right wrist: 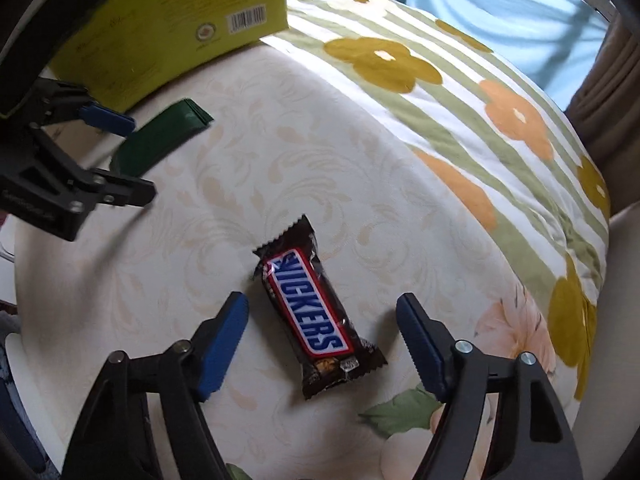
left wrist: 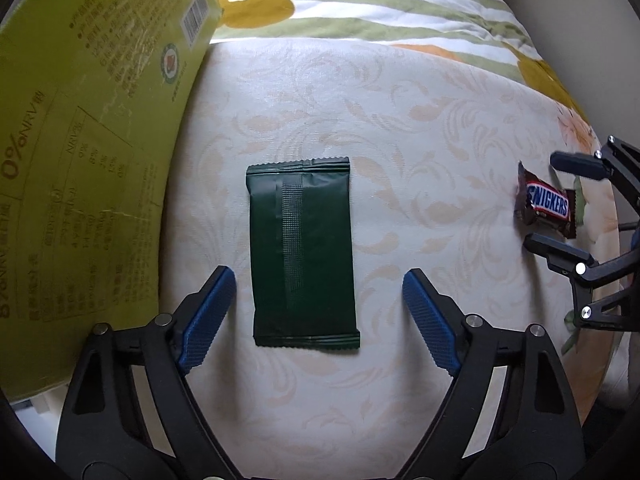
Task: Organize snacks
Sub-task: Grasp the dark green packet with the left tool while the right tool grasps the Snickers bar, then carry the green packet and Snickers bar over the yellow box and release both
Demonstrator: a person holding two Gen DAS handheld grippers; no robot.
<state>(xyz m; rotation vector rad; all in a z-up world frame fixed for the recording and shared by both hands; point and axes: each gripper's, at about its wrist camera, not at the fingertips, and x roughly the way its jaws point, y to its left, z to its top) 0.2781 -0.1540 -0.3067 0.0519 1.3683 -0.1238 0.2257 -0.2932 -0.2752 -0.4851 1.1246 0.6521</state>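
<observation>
A dark green snack packet [left wrist: 302,252] lies flat on the cream patterned surface [left wrist: 420,128]. My left gripper [left wrist: 318,280] is open, its blue pads on either side of the packet's near half. A small Snickers bar [right wrist: 316,312] lies on the same surface; my right gripper [right wrist: 322,308] is open around it, not touching it. In the left wrist view the Snickers bar [left wrist: 546,204] lies at the far right between the right gripper's fingers [left wrist: 560,204]. In the right wrist view the green packet [right wrist: 160,136] and the left gripper [right wrist: 128,156] show at upper left.
A yellow-green printed box [left wrist: 84,160] stands at the left, close to the green packet; it also shows in the right wrist view [right wrist: 172,28]. A striped floral cloth [right wrist: 460,96] covers the far and right side. A blue curtain [right wrist: 500,12] hangs beyond.
</observation>
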